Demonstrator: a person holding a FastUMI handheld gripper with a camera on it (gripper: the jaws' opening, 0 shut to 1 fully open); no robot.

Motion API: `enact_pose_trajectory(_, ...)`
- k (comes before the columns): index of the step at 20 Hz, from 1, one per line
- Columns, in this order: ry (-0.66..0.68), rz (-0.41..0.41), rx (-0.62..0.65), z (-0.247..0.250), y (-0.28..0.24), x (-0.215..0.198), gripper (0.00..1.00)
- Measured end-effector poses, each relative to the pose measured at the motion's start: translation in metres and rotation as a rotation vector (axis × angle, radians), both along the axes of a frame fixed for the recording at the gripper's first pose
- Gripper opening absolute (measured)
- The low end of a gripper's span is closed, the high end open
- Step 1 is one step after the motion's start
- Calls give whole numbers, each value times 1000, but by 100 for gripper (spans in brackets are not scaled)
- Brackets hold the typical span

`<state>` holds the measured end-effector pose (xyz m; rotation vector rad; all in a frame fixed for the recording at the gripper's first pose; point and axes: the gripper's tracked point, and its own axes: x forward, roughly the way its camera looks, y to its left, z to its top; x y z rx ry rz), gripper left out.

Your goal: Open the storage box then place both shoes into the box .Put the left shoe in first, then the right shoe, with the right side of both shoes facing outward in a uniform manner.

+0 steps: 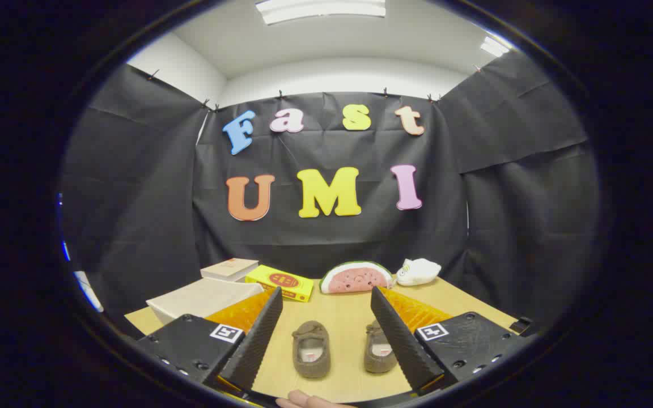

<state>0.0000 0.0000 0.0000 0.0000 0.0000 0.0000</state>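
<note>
Shoes wait on the table (349, 317): the left shoe (311, 356) lies between the spread fingers of the gripper (326, 334), which grips nothing, and the right shoe (379, 354) sits partly behind one finger. Both toes point away, side by side, probably for easy picking. Beyond them, to one side, the closed storage box (202, 299) must be opened first.

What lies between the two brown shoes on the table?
In the gripper view, only bare table lies between the left-hand shoe and the other shoe. The claw is open, and both shoes sit between its fingers.
</note>
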Motion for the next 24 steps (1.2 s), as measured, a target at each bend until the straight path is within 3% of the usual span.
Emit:
enact_pose_trajectory(13, 32, -29, 6, -15, -27, 6, 95)
enact_pose_trajectory(21, 69, -20, 3, -40, -26, 36, 95)
enact_pose_trajectory(24, 97, 69, 42, -52, -9, 59, 95)
